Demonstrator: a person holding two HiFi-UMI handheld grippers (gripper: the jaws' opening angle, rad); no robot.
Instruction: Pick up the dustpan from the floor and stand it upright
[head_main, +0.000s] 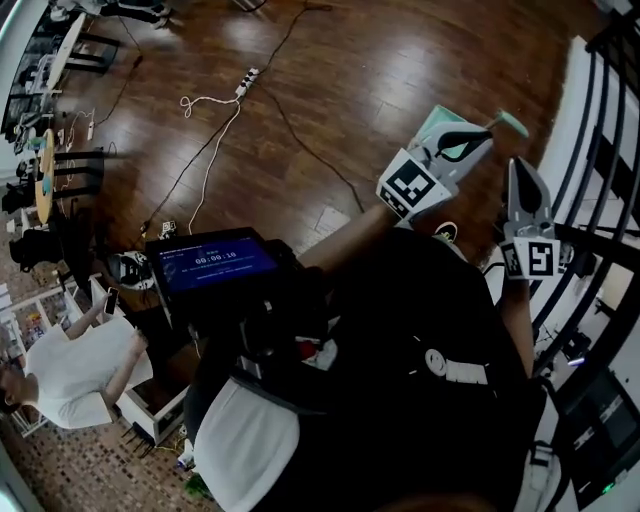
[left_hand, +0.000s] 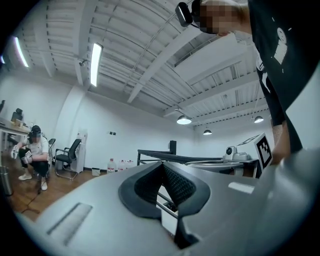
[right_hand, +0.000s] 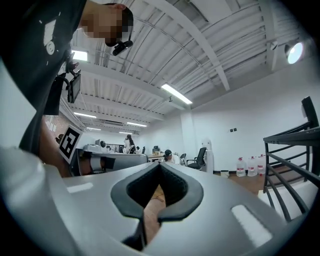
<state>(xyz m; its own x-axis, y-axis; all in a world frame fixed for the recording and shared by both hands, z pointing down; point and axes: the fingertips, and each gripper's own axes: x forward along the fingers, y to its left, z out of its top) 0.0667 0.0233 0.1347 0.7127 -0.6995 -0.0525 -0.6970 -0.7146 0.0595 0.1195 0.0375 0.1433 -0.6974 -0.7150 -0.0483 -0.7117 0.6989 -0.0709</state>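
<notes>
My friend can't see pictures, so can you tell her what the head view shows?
From above, a person in a black shirt holds the left gripper and the right gripper out in front, near a black railing. Under them is a dark wooden floor with a white power strip and cables. A blue screen sits at the person's chest.

Floor (head_main: 330, 60): dark glossy wood planks. White power strip (head_main: 247, 82) and cables (head_main: 205, 165) on floor, well apart from left fingers (head_main: 450, 135). Past right fingers (right_hand: 180, 190): white wall (right_hand: 235, 115), water jugs (right_hand: 250, 166), office chair (right_hand: 201, 156); black stair railing (right_hand: 292, 134) to their right. White beamed ceiling (right_hand: 220, 30), tube lights (right_hand: 176, 94) lit.
</notes>
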